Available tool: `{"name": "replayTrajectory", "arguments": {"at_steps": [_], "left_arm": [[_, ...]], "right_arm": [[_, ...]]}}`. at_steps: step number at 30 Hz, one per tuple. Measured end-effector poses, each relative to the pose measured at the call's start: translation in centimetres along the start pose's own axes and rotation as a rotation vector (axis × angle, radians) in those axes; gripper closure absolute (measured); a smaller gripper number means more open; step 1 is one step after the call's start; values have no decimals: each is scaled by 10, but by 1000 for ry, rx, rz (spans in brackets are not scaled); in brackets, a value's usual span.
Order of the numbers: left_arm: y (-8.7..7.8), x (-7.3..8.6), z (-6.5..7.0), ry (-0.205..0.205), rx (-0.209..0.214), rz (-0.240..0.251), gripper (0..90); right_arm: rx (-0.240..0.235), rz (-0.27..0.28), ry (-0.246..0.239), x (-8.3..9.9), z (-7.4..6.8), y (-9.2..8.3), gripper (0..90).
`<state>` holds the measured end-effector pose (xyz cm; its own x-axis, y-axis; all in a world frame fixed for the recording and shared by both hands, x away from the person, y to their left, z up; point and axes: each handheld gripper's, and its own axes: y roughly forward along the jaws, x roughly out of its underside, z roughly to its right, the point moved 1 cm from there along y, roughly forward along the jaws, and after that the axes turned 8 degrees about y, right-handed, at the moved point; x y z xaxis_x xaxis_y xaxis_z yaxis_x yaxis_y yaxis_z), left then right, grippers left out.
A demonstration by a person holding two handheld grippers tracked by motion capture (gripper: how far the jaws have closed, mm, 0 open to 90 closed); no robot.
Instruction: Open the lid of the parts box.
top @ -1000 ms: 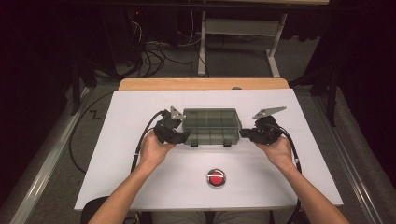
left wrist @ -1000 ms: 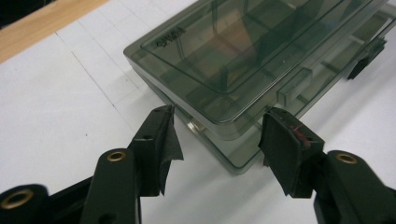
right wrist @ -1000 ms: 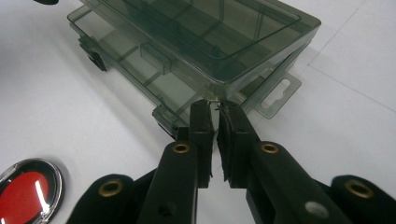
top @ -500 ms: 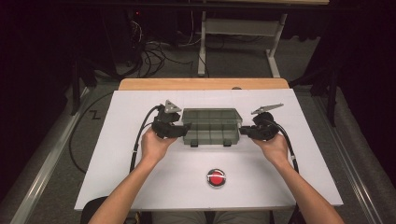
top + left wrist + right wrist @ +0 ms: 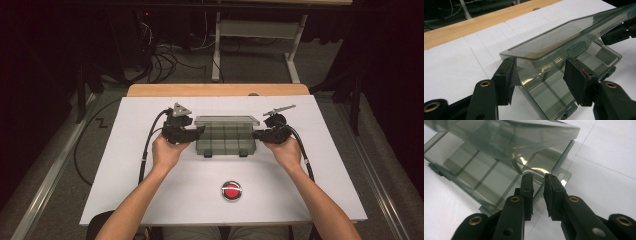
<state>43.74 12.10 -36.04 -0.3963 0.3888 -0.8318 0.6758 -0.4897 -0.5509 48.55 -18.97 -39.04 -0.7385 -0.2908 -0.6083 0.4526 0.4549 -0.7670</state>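
High view: we list one compartment box (image 5: 225, 137) of smoky translucent plastic, rectangular, with inner dividers, near the middle of the white table (image 5: 125, 175), toward its far edge. Its flat lid (image 5: 564, 37) stands partly raised and tilted. Our left hand-held gripper (image 5: 192, 134), matte black, is at the box's left end, jaws spread on either side of the lid's end; whether the pads press it we cannot tell. Our right hand-held gripper (image 5: 537, 182) has its jaws just opening, a narrow gap over the box's right rim, pinching nothing. A round red button (image 5: 231, 191) sits near the near edge.

Box (image 5: 225, 138) between both tools, button (image 5: 231, 190) before it.
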Motion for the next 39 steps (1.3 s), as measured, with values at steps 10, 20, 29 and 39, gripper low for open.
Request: {"name": "replayTrajectory", "arguments": {"at_steps": [10,20,29,39], "left_arm": [[2,-4,-1,-10,0,12,428],[4,-8,-4,-13,-3,17,428],[17,-13,-9,-15,-15,8,428],[28,-19,-20,-38,-17,9,493]], "right_arm": [[27,-24,13,-5,4,12,768],[39,-57,16,-12,5,16,752],[32,-65,24,-13,6,16,750],[22,-105,36,-18,7,16,751]]}}
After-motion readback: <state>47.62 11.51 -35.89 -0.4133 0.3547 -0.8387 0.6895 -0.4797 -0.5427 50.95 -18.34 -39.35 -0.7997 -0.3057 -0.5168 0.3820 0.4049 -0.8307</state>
